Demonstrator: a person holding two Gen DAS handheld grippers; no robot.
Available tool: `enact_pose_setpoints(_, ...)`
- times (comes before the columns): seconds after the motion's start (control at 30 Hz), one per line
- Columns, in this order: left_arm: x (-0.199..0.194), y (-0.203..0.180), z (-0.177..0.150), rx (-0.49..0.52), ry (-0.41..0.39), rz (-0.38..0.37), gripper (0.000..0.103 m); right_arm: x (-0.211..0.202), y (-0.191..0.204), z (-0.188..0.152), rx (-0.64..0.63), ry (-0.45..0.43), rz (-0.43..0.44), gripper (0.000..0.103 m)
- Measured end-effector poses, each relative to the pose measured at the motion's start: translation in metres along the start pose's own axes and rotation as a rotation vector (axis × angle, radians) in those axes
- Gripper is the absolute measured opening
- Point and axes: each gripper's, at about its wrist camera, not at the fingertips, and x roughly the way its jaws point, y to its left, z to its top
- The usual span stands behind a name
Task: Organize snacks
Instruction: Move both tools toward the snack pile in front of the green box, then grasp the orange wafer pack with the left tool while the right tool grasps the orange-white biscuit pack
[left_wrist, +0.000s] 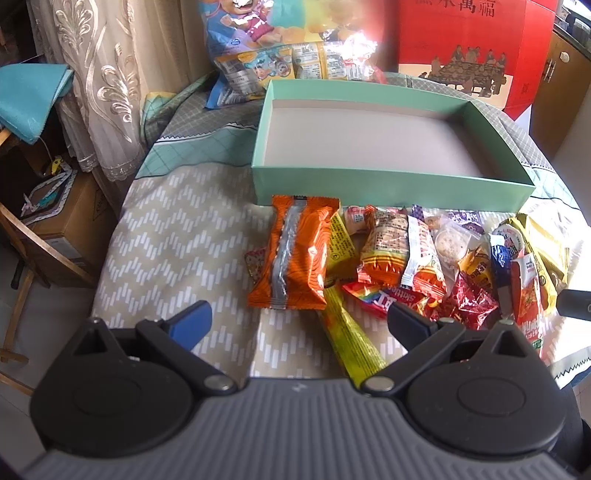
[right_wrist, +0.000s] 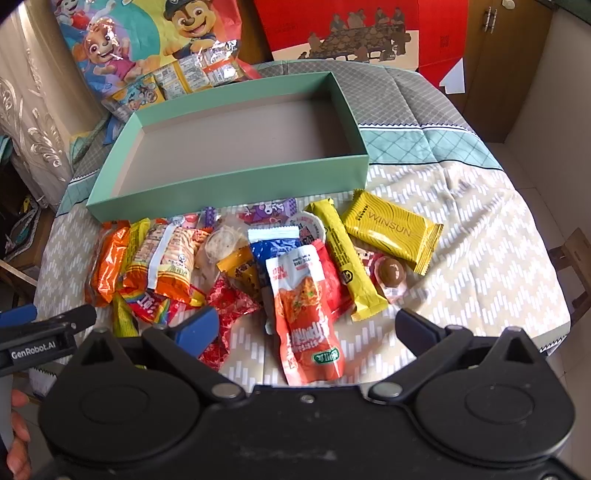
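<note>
Here, both the left claw (left_wrist: 299, 325) and right claw (right_wrist: 304, 328) are hovering released over mixed foil snack packets (right_wrist: 236, 266) heaped before the empty mint-green cardboard box (right_wrist: 236, 177); overlapping slippery wrappers are risking double grasps or slips.

Glossy foil and plastic snack wrappers (right_wrist: 229, 273) gleam on a soft woven cloth (right_wrist: 480, 258) with a matt finish, lower half of frame. Behind them, a matt mint cardboard box (right_wrist: 236, 181) with a smooth grey paper lining; upper left, a shiny cartoon-printed plastic bag (right_wrist: 147, 48).
</note>
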Motion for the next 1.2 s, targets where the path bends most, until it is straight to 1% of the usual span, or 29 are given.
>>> enact_pose_setpoints(0.33, 0.001, 0.004, 0.001, -0.023, 0.010, 0.003, 0.103, 0.003, 0.003, 0.001, -0.009, 0.011, 0.003, 0.103)
enact_pose_setpoints(0.63, 0.005, 0.003, 0.000, -0.020, 0.016, 0.001, 0.103, 0.004, 0.001, 0.001, 0.000, 0.020, 0.002, 0.103)
enact_pose_setpoints(0.83, 0.010, 0.016, 0.001, -0.068, 0.030, -0.008, 0.103, 0.010, 0.000, 0.000, 0.006, 0.044, 0.006, 0.103)
enact_pose_setpoints(0.93, 0.015, 0.027, 0.006, -0.081, 0.028, -0.003, 0.103, 0.012, -0.003, -0.001, 0.016, 0.030, 0.024, 0.103)
enact_pose_setpoints(1.07, 0.027, 0.039, 0.014, -0.077, 0.027, 0.026, 0.103, 0.013, -0.010, -0.001, 0.053, -0.015, 0.081, 0.103)
enact_pose_setpoints(1.2, 0.046, 0.047, 0.025, -0.062, 0.033, 0.039, 0.103, 0.017, -0.007, -0.001, 0.024, -0.026, 0.088, 0.103)
